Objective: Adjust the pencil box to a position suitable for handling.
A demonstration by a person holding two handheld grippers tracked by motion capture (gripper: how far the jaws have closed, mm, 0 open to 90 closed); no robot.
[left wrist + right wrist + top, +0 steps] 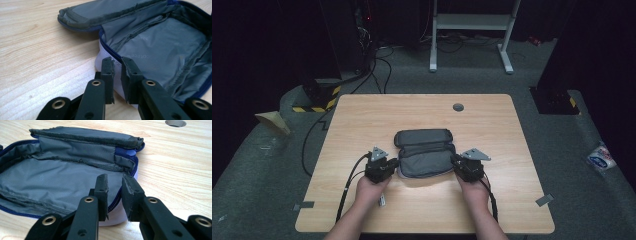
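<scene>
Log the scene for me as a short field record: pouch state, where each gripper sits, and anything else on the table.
pouch: grey zip pouch, unzipped, lid flap folded back, nothing visible inside
zipper: blue, runs along the open rim
left gripper: at the pouch's left end, jaws astride the rim with a narrow gap
right gripper: at the pouch's right end, jaws astride the rim with a narrow gap
table: light wood, with a round cable hole

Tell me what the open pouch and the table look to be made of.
Pouch: soft woven fabric, likely nylon, matte grey; its lining creases, the edges are stitched, and a blue zipper runs round the rim. Table: pale wood-grain top, probably laminate, smooth, with a slight sheen.
</scene>
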